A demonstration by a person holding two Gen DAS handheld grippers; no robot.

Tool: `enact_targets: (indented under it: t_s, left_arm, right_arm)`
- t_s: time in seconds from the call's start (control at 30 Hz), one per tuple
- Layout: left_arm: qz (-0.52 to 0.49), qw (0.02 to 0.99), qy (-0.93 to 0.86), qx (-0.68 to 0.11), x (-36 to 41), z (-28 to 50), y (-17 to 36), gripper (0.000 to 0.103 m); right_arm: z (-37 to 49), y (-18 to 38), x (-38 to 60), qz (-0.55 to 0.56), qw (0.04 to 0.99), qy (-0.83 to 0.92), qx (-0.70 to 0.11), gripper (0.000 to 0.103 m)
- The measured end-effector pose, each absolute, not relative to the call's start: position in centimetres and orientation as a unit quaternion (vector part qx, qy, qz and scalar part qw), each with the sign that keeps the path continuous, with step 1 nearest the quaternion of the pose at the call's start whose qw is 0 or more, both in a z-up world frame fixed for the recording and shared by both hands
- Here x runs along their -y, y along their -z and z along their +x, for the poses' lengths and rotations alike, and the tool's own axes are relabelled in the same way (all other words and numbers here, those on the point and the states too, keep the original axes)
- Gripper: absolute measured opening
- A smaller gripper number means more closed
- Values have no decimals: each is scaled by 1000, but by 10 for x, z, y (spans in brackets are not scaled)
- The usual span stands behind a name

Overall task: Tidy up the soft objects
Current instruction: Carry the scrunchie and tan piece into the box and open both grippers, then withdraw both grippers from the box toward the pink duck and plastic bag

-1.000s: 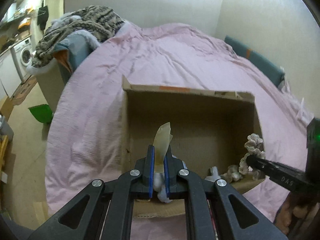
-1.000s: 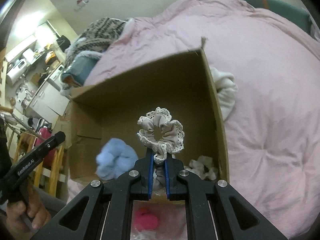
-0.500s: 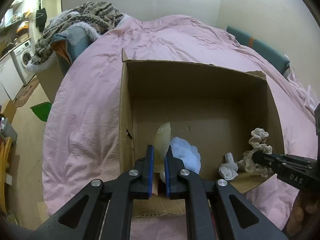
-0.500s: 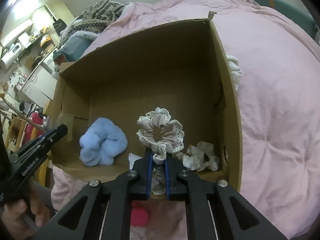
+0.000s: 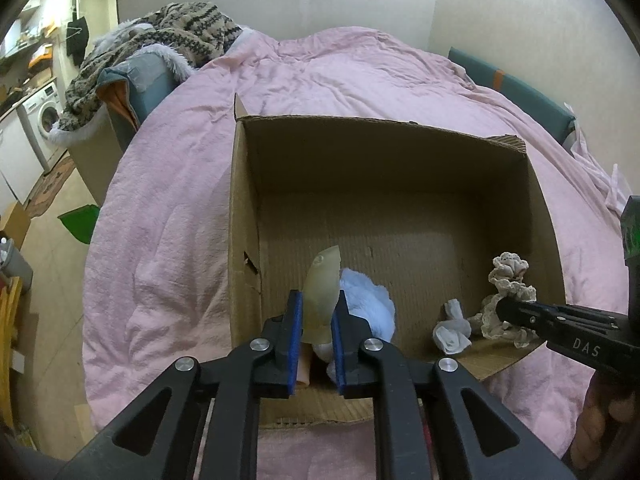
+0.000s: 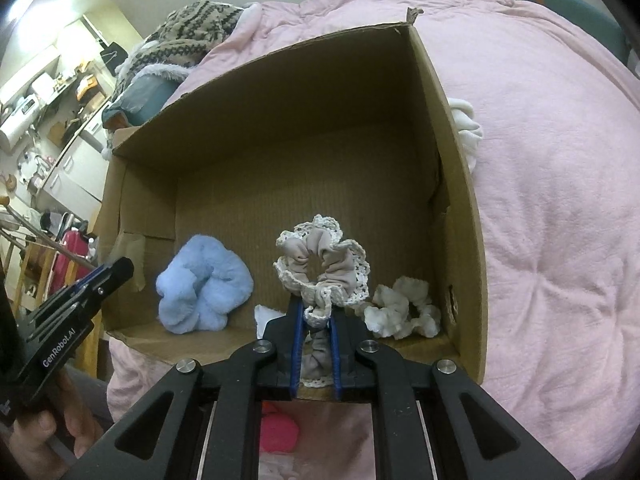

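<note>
An open cardboard box [image 5: 536, 200] [image 6: 460, 168] lies on a pink bed. A fluffy blue scrunchie [image 6: 204, 284] [image 5: 368, 304] and a white scrunchie [image 6: 400, 312] [image 5: 452, 328] lie inside near the front. My right gripper [image 6: 316, 312] [image 5: 504, 308] is shut on a beige lace-trimmed scrunchie [image 6: 324, 264] [image 5: 506, 280] and holds it just above the box floor. My left gripper [image 5: 316, 300] [image 6: 120, 270] stands at the box's front left, its jaws slightly apart around a loose flap of yellowish packing tape [image 5: 322, 280].
The pink duvet [image 5: 168, 216] surrounds the box. A white soft item [image 6: 466, 124] lies on the bed behind the box's right wall. A pink object [image 6: 278, 432] lies under my right gripper. A knitted blanket pile [image 5: 160, 36] sits at the far left.
The blue scrunchie left my left gripper and lies in the box. My left jaws parted a little. Both grippers moved forward over the box front; the right one lowered the lace scrunchie inside.
</note>
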State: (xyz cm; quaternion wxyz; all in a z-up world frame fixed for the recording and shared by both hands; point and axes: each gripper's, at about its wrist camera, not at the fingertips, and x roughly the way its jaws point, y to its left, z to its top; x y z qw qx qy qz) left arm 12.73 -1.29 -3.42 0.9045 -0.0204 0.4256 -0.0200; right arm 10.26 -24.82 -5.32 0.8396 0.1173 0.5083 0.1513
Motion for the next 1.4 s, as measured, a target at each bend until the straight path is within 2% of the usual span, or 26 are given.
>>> enact_targets:
  t_s: [0.13,0.23,0.3,0.33,0.37,0.4,0.43,0.47,0.6,1.1,1.4]
  left_arm:
    - [-26,904,24,-427,14,126,34,17]
    - [-23,905,24,-424,15,125,32,18]
    - [-22,906,23,-421,15,123,30,22]
    - [-22,907,23,-420,15,123,29,30]
    - [-23,908,21,-417,15,122,28,44]
    - [-26,910,19,-414,15,121,26,54]
    - [-31,912,21,-408,15,119,24,69]
    - [-36,913,29,-404,14,119,22,73]
    - [-23,914,33,-404,20,119,20,73]
    - [-27,919,30,-392,14,107,5,73]
    - [-30,921,23,-388,7,89,-7,73]
  right_arm:
    - [103,52,249,122,840,-152,-506,16]
    - [101,51,252,127,841,-154,-503,23]
    - [100,49,254,132,842,-157,-499,29]
    - [100,48,254,134,844,-157,-496,32]
    - [100,46,255,137,845,-158,-493,44]
    - [99,45,257,143,846,-158,-488,68]
    - [99,43,258,150,850,-156,-480,76]
    - [97,39,261,159,856,-154,-467,80]
    - [95,30,264,162,866,-157,-446,80]
    - [93,26,264,158,863,-152,-455,80]
    - [69,1,280,165,881,-143,-420,80]
